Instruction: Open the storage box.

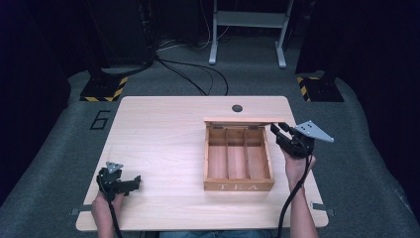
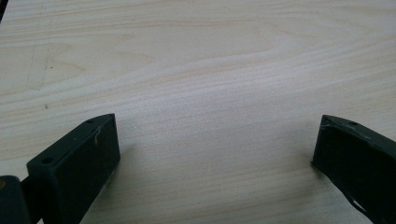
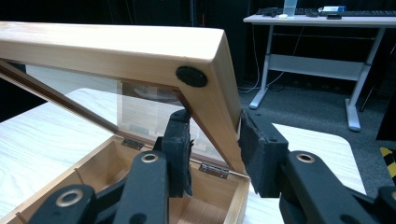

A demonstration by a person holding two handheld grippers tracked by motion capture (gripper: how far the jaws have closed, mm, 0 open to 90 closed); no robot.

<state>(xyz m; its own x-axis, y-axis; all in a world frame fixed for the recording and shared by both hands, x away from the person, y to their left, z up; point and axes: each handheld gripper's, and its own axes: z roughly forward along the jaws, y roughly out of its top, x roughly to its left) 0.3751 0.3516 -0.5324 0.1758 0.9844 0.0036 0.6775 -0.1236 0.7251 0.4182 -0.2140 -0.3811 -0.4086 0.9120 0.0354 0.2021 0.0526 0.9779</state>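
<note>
A wooden tea box (image 1: 237,186) with "TEA" on its front wall and three long, bare compartments stands right of centre on the table (image 1: 163,129). Its glass-paned lid (image 1: 242,120) is raised on the rear hinges. My right gripper (image 1: 275,130) is at the lid's right end, shut on the lid's side frame. In the right gripper view the pads (image 3: 180,144) press both faces of the wooden lid (image 3: 116,46) frame above the box (image 3: 112,163). My left gripper (image 1: 137,181) rests near the front left corner, open, with bare table between its fingers (image 2: 93,149).
A small black round hole (image 1: 237,107) lies in the table behind the box. Beyond the table are two stands with hazard-striped bases (image 1: 104,89), floor cables and a grey desk frame (image 1: 247,20). A "6" (image 1: 100,119) marks the floor at left.
</note>
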